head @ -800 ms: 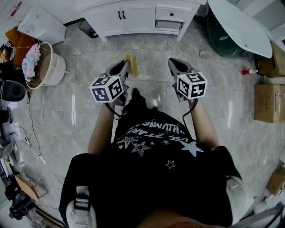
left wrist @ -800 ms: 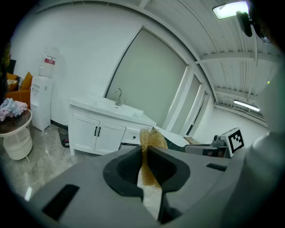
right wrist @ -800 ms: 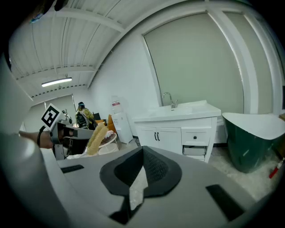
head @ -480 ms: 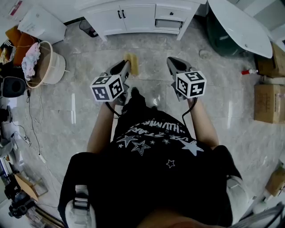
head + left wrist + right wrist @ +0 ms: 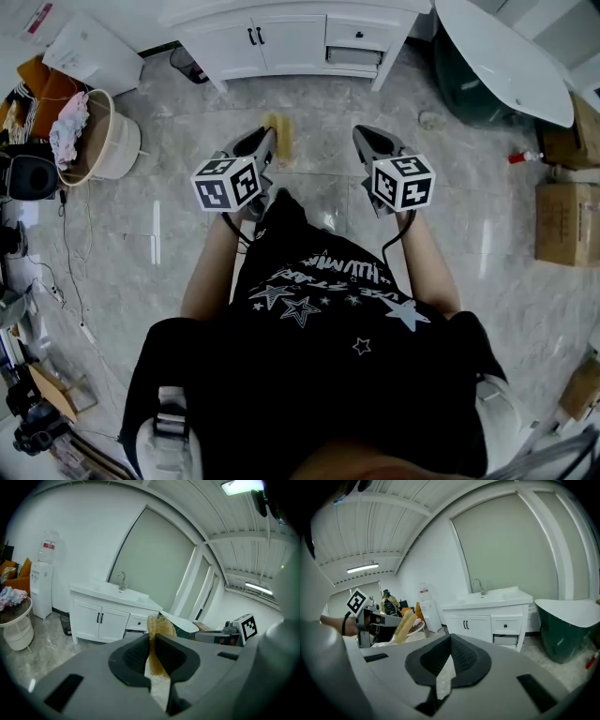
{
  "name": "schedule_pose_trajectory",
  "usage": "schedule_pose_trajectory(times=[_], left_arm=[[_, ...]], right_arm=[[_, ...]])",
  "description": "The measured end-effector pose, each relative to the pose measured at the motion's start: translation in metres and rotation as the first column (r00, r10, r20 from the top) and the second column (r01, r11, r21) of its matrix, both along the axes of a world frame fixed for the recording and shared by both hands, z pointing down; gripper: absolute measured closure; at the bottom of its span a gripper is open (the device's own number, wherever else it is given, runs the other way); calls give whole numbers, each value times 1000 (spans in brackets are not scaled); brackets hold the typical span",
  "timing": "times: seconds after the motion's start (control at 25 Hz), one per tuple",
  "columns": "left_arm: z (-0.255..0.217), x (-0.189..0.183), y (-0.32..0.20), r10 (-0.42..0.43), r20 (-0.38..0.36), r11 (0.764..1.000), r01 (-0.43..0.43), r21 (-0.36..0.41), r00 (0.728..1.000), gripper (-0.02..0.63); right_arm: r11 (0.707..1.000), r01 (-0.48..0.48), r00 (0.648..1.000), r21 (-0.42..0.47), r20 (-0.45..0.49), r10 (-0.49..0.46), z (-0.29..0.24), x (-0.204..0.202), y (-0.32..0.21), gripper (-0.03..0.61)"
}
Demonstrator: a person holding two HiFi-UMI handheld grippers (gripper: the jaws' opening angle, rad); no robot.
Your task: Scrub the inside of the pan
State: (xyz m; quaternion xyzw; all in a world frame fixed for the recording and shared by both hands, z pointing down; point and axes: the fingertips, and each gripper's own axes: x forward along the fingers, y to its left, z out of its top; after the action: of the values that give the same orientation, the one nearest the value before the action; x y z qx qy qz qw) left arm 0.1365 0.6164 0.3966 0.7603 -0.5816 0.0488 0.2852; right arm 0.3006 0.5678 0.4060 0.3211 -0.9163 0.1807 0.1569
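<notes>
No pan shows in any view. My left gripper (image 5: 268,137) is held in front of the person's chest, above the marble floor, and is shut on a yellow-brown scrubbing sponge (image 5: 279,134). In the left gripper view the sponge (image 5: 160,629) sticks up from between the closed jaws of that gripper (image 5: 152,638). My right gripper (image 5: 362,132) is level with it to the right, shut with nothing between its pads (image 5: 450,638). The right gripper view also shows the left gripper (image 5: 370,619) with the sponge (image 5: 404,626) at the left.
A white vanity cabinet (image 5: 281,37) with a sink stands ahead. A dark green bathtub (image 5: 497,61) is at the upper right, with cardboard boxes (image 5: 567,216) on the right. At the left stand a round basket with clothes (image 5: 89,136) and a water dispenser (image 5: 41,592).
</notes>
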Motion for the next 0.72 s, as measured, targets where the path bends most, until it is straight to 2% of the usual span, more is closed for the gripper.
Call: schedule_pose_trajectory(times=[0.2, 0.4, 0.72], left_arm=[[0, -1, -5, -13, -9, 1000, 13, 1, 1000, 571], [13, 6, -21, 14, -31, 1000, -15, -23, 999, 571], [28, -18, -76, 10, -60, 999, -12, -37, 998, 571]], right_arm=[[1000, -21, 1000, -12, 15, 22, 6, 11, -2, 572], [998, -48, 999, -32, 12, 48, 15, 16, -19, 572], [996, -73, 997, -57, -1, 73, 30, 2, -67, 572]])
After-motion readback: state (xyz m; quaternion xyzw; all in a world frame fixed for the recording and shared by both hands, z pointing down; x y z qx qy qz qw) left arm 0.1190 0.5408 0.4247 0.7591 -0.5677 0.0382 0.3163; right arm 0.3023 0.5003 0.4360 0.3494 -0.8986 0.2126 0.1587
